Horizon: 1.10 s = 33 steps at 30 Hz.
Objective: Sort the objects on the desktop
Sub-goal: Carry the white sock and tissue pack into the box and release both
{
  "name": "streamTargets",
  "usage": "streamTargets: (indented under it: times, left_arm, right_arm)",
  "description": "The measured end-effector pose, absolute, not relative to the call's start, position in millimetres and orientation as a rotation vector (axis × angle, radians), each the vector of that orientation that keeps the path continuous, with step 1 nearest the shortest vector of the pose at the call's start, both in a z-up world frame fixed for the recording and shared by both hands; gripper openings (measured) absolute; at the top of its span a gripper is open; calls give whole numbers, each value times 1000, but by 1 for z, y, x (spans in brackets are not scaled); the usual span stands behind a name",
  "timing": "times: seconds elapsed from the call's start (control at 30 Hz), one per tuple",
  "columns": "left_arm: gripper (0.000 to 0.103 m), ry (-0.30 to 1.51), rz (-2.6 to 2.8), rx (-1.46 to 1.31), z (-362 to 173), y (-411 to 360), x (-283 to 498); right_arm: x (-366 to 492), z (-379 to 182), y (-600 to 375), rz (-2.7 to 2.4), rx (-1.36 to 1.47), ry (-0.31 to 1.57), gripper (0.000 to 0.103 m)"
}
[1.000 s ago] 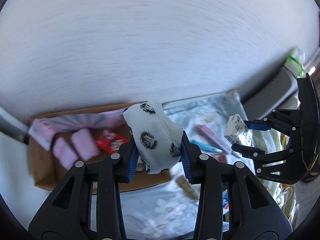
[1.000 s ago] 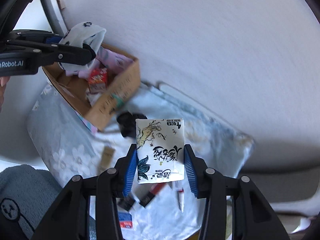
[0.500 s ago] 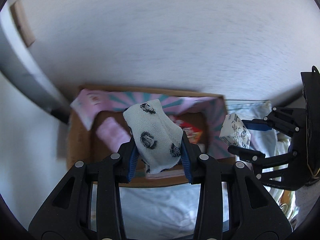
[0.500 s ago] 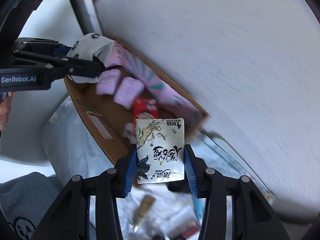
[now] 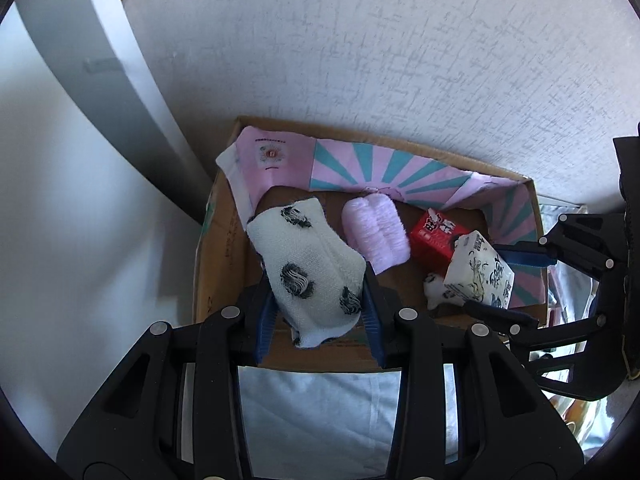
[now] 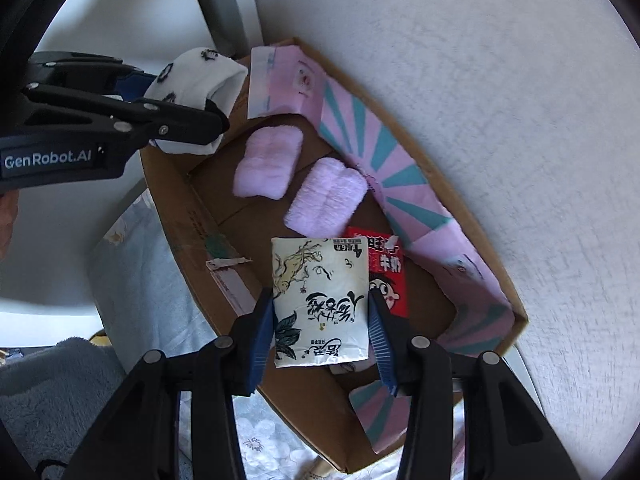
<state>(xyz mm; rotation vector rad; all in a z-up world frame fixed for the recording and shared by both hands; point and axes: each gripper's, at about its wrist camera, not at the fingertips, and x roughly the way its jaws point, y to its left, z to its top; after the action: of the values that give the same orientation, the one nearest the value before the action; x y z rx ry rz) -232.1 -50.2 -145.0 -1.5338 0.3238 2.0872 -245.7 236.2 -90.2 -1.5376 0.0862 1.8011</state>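
Sock [image 5: 308,276], white with black blots, is pinched between the blue pads of the left gripper [image 5: 318,312] and hangs above the near-left part of the box [image 5: 216,256]. The toe end sticks up past the fingertips while the cuff droops below them, so the grip sits across the middle, which keeps the soft cloth from slipping out sideways. It is held clear of the cardboard wall, presumably so it can drop inside rather than snag on the rim.

The right gripper [image 6: 320,320] is clamped on a white packet [image 6: 320,300] with ink-style printing, gripped by its two long edges and held flat over the right half of the same box. In the left view that packet [image 5: 478,276] hovers just above the red carton [image 5: 436,240].

Already lying in the box are two pink fluffy bundles [image 6: 268,162], side by side, and the red carton, partly hidden under the packet in the right view. A pink-and-teal striped sheet [image 5: 384,168] lines the far and right walls.

The box rests on a pale floral cloth [image 6: 140,300], pushed against a textured white wall [image 5: 400,60]. With both items poised over the box, the step in hand looks like releasing them; the sock is likely to fall limp and may fold over the nearer bundle.
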Motion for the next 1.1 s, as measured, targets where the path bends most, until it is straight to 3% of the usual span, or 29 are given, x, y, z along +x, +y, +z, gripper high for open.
streamTargets:
  times: [0.27,0.37,0.43,0.5,0.53,0.6,0.63,0.73,1.1]
  left_arm:
    - [35,356,2078,-1503,-143,-44,-228]
    - [44,362,2073,-1507,-141,-41,-228]
    - [76,370,2095,-1528,-141,-40,-231]
    - [94,410,2134,-1544,-139,-40,-233]
    - [97,427,2149,-1553,-137,-40,-235]
    - [100,460,2164,-1571,-137,-41,-236]
    - [103,479,2175,-1562,-136,-41,-236]
    - [103,517,2216,-1509,-130,-43,-227]
    - [103,527,2198,-1458,-117,-39,-208]
  right_arm:
    - [-249,-93,238,1761,-1546,141,42]
    - [-249,-94,239,1733,-1548,156,42]
    - [-248,-95,242,1718,-1550,196,43]
    - [-245,-95,245,1694,-1541,217,51]
    - [-244,-95,246,1680,-1530,221,61]
    - [-241,-91,247,1665,-1497,230,74]
    - [-240,-89,247,1659,-1484,244,87]
    - [-236,-85,249,1654,-1463,294,103]
    - [-233,-65,226,1672,-1365,252,103]
